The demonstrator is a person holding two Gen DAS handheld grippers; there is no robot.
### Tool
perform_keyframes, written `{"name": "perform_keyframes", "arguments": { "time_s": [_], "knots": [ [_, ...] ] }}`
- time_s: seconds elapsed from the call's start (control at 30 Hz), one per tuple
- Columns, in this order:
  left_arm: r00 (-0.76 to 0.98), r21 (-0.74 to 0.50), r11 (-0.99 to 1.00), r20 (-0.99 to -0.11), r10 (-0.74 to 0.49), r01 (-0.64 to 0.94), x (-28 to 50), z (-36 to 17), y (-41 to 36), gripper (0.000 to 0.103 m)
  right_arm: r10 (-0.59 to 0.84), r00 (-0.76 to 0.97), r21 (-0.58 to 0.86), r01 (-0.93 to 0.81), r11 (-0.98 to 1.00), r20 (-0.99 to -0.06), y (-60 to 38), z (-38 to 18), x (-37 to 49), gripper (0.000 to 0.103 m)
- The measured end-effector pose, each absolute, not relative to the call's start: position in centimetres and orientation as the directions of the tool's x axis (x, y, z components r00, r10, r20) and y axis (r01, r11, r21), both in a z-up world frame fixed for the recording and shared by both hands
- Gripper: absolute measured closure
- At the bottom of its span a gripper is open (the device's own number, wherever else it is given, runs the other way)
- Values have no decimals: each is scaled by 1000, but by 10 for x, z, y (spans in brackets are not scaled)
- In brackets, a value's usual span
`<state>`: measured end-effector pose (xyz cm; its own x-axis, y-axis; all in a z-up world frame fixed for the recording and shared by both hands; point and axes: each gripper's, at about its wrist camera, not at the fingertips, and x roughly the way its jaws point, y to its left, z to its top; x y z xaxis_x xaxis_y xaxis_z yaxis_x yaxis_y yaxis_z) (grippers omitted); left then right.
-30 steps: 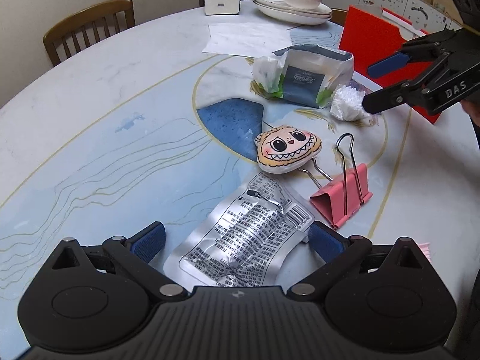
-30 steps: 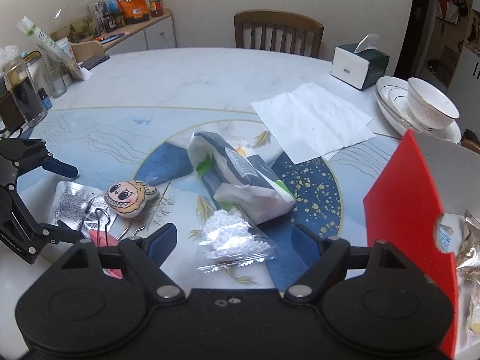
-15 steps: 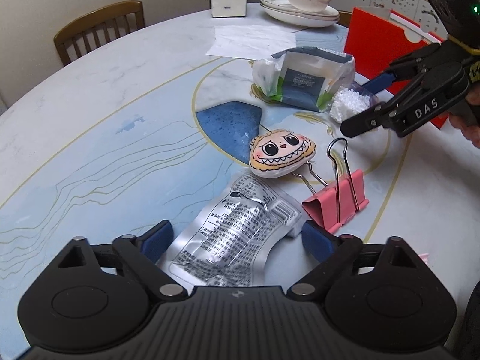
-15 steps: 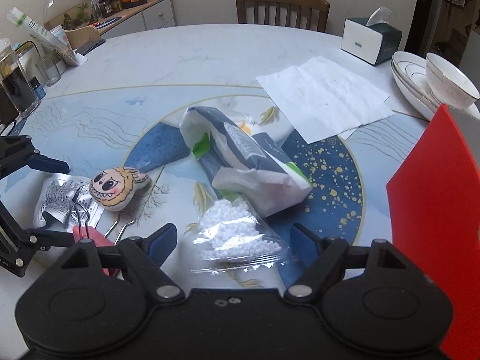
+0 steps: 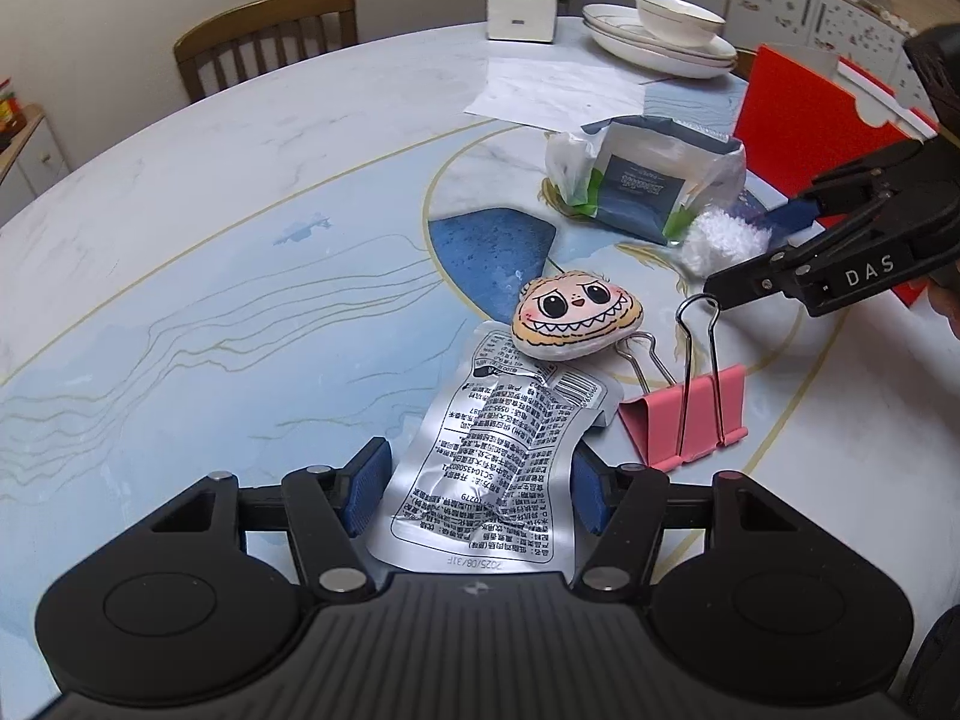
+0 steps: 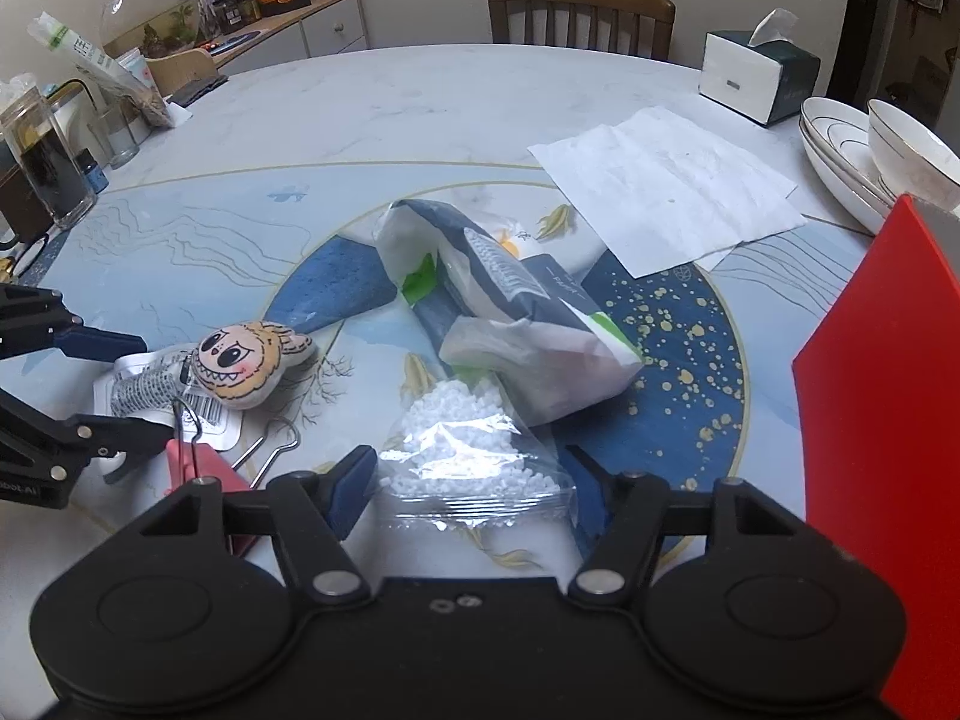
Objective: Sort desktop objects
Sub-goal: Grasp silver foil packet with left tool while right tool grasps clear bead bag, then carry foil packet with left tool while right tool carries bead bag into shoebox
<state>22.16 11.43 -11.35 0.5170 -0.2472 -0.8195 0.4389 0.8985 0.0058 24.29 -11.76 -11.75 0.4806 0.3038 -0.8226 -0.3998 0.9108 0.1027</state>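
My left claw (image 5: 477, 489) has just been closing round the near end of the silver foil pouch (image 5: 501, 456) lying flat on the table (image 5: 240, 252); I can't tell if the pads bite yet. It looks light, crinkly and slick, so I'd pinch its side edges. My right claw (image 6: 474, 483), also just narrowing, straddles the limp clear bag of white beads (image 6: 465, 444); legible writing: "2025/08/31" on the pouch, "DAS" on the claw.

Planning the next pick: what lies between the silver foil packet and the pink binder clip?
Nothing: in the left wrist view the silver foil packet and pink binder clip lie side by side with a thin strip of bare table between.
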Motion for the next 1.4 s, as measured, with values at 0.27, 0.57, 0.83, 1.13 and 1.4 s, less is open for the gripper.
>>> {"name": "perform_keyframes", "arguments": {
  "time_s": [0.27, 0.57, 0.83, 1.13, 1.4],
  "knots": [
    [543, -15, 934, -810, -220, 356, 209, -110, 112, 47, 342, 474, 138, -413, 900, -811, -131, -113, 237, 71],
    [567, -46, 967, -803, -184, 249, 188, -107, 114, 49, 384, 480, 162, -441, 883, -789, -145, -106, 223, 89],
    [598, -67, 979, -782, -173, 195, 163, -89, 102, 49, 445, 484, 208, -467, 860, -754, -159, -88, 201, 90],
    [627, -79, 977, -755, -189, 199, 140, -59, 71, 49, 482, 492, 248, -466, 849, -725, -184, -64, 177, 90],
    [645, -91, 965, -728, -232, 244, 132, -29, 31, 48, 504, 527, 261, -468, 844, -684, -217, -36, 161, 90]
  ]
}}
